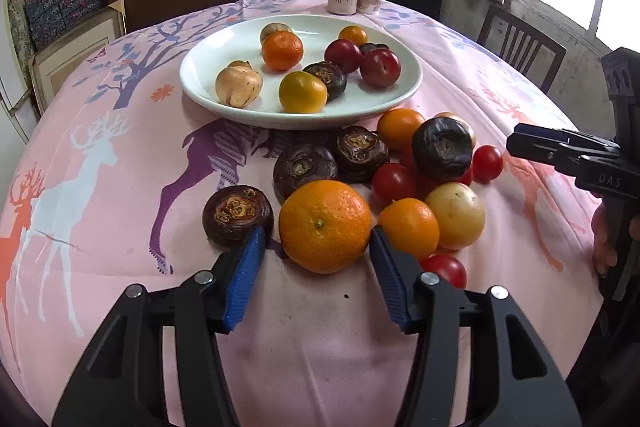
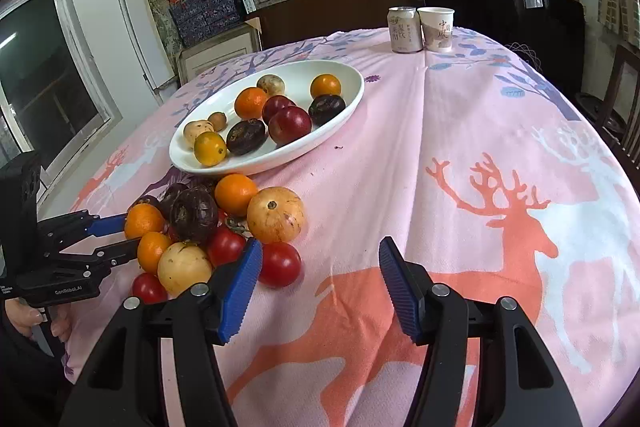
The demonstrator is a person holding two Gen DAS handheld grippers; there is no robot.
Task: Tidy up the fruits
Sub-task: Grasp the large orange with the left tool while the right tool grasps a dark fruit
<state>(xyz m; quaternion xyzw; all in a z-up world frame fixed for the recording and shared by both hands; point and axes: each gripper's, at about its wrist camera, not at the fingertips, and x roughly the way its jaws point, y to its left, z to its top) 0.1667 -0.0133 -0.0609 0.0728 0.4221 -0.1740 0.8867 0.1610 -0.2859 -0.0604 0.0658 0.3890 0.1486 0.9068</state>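
A white plate (image 1: 208,95) holds several fruits: oranges, red plums, dark water chestnuts and pale round fruits; it also shows in the right wrist view (image 2: 352,95). A pile of loose fruit lies on the cloth in front of it. My left gripper (image 1: 318,239) is open, its blue pads on either side of a large orange (image 1: 325,225), not closed on it. In the right wrist view the left gripper (image 2: 132,231) reaches into the pile from the left. My right gripper (image 2: 320,259) is open and empty over the cloth, right of a red tomato (image 2: 280,263); it also shows at the right edge of the left wrist view (image 1: 516,141).
A pink deer-print cloth (image 2: 480,147) covers the round table. A drink can (image 2: 405,29) and a paper cup (image 2: 437,28) stand at the far edge. Chairs and shelves of boxes stand behind the table. A dark water chestnut (image 1: 237,215) lies just left of the left gripper.
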